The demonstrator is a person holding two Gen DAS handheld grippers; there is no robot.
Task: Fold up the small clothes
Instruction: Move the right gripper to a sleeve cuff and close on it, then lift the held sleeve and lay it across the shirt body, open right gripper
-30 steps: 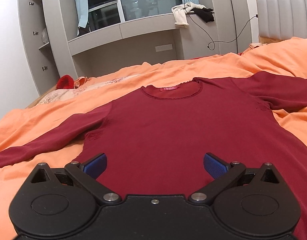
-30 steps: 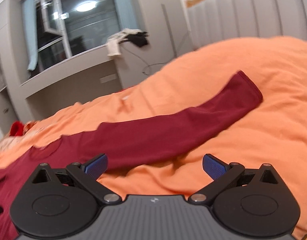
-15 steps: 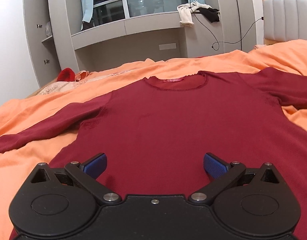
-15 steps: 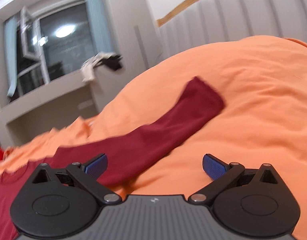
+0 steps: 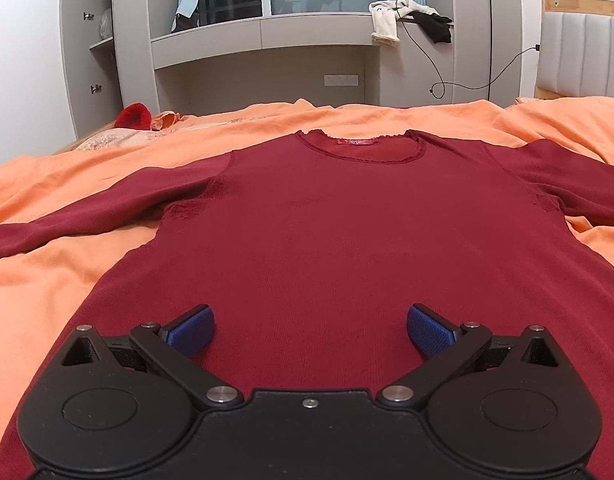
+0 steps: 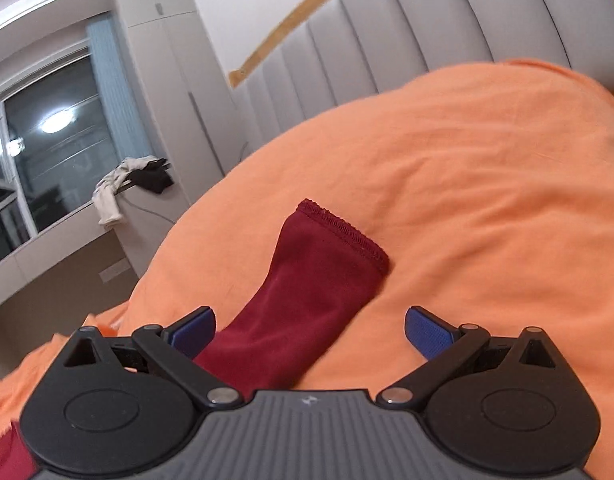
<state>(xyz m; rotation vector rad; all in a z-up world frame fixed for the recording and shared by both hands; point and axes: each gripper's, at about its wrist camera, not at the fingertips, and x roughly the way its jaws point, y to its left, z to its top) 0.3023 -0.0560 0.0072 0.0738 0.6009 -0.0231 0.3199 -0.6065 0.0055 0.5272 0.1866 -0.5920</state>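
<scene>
A dark red long-sleeved top [image 5: 327, 232] lies flat on the orange bed cover [image 5: 59, 280], neckline far from me, both sleeves spread outwards. My left gripper [image 5: 310, 330] is open and empty, low over the top's lower body. In the right wrist view, the end of the top's right sleeve [image 6: 319, 280] lies on the orange cover [image 6: 487, 208] with its cuff pointing away. My right gripper [image 6: 310, 330] is open and empty, just above that sleeve, which passes between its fingers.
A grey padded headboard [image 6: 387, 40] stands beyond the right sleeve. A grey window ledge with draped clothes [image 5: 407, 16] and a hanging cable runs behind the bed. A red item [image 5: 133, 116] and patterned bedding lie at the far left corner.
My right gripper has swung right along the sleeve and come close to its cuff. My left gripper has moved forward and lower over the top's body.
</scene>
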